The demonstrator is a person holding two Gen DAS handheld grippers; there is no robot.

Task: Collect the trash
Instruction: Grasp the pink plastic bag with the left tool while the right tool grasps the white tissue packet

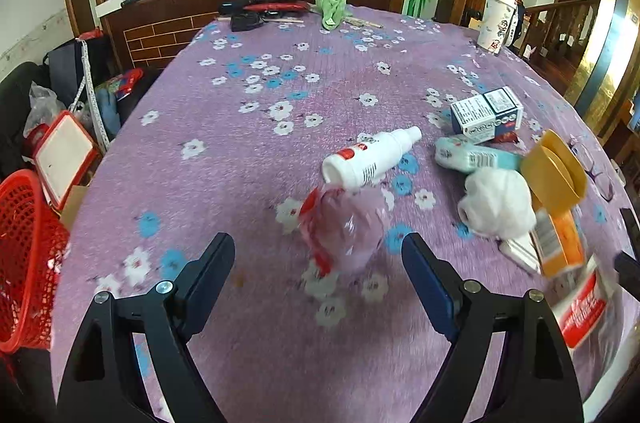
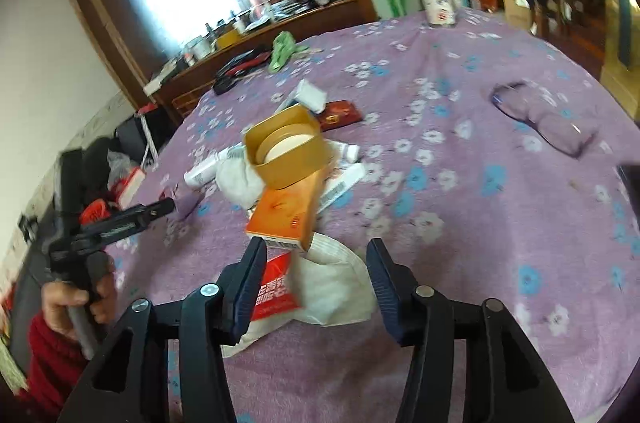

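Trash pile [image 1: 472, 183] sits ahead-right of your left gripper [image 1: 318, 255], jaws released around a crumpled wrapper [image 1: 344, 227]. Right gripper [image 2: 316, 275] released over a white bag [image 2: 332, 287]. Approach step; next, lower and clench

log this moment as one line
left gripper: open, nearing clear wrapper | right gripper: open over white bag

Purple flowered cloth [image 1: 248, 159] spread over the counter. Green rag [image 1: 331, 6] and black pouch [image 1: 246, 20] at the far edge. Tall paper cup [image 1: 497, 19] far right. Eyeglasses [image 2: 540, 119] lying right.
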